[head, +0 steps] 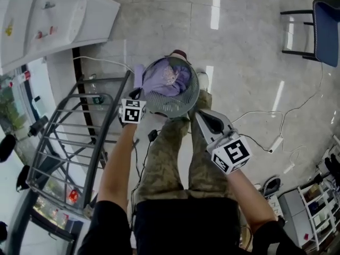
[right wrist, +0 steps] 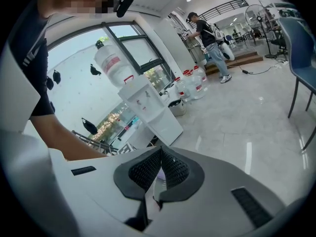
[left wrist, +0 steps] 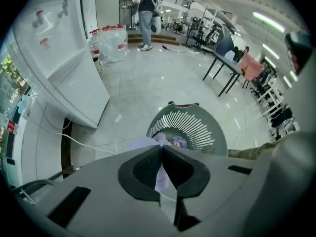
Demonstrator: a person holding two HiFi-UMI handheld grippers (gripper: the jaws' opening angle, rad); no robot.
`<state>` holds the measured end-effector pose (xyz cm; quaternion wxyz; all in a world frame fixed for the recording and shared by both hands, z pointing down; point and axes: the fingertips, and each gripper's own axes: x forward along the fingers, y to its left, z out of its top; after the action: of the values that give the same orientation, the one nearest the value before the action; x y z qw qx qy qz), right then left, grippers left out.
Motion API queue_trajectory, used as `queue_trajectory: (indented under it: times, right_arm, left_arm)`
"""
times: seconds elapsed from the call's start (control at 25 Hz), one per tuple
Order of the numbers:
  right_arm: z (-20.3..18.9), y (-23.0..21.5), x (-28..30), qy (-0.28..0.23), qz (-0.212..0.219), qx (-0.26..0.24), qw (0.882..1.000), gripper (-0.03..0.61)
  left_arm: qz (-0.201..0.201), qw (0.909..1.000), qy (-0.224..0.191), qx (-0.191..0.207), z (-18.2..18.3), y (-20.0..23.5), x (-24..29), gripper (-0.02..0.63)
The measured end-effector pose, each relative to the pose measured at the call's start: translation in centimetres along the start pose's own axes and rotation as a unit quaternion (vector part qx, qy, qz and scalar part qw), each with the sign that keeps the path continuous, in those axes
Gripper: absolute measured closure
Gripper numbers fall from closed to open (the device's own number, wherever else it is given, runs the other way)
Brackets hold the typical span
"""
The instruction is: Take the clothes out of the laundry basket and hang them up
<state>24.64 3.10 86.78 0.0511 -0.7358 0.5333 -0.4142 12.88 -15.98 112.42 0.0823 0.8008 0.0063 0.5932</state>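
Standing on a glossy tiled floor (head: 249, 62), a person in camouflage trousers (head: 159, 163) looks down over the scene. A grey metal drying rack (head: 79, 137) fills the left side, its bars bare. Beyond it, at the upper left, stands a white water dispenser (head: 53, 15). A blue chair (head: 325, 28) sits far off at the upper right, and thin white cables (head: 265, 115) trail across the floor on the right.

The round grey laundry basket (head: 175, 106) with slotted walls sits just ahead of the person's feet, between the two arms and beside the rack's near corner. Inside it lies a bundle of lavender clothes (head: 169, 78), with one fold draped over the left rim.

The left claw (left wrist: 162, 148) points steeply down at the basket's left edge, its dark pads pressed together on a strip of lavender garment (left wrist: 140, 143) that runs from the basket up through the pads. The right claw (right wrist: 160, 151) slants down by the basket's right rim, its pads pressed together. A pale sliver shows in the slit between them, and I cannot tell what it is.

Far back, another person (left wrist: 146, 14) stands near a cluster of large water bottles (left wrist: 111, 41).
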Motion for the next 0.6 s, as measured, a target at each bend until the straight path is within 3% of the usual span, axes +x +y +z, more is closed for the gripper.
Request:
queue_trajectory:
  times: [0.16,0.36,0.6]
  right_arm:
    - [1.5,1.2,-1.6,-0.001,-0.015,-0.005,1.000,0.578]
    - [4.2,2.8,-3.3,-0.013,-0.039,-0.011,0.999,0.578]
    - [6.2,6.5,-4.8,-0.023,-0.038,-0.027,0.999,0.578]
  left_arm:
    - [-0.030,0.9981,-0.048,-0.024,0.3,-3.3,-5.4,0.601]
    - [-0.064,0.9894,-0.115,-0.061,1.9,-6.3,-13.0,0.601]
    - [-0.124,0.9693,-0.200,-0.073,5.4,-8.6,-22.0,0.601]
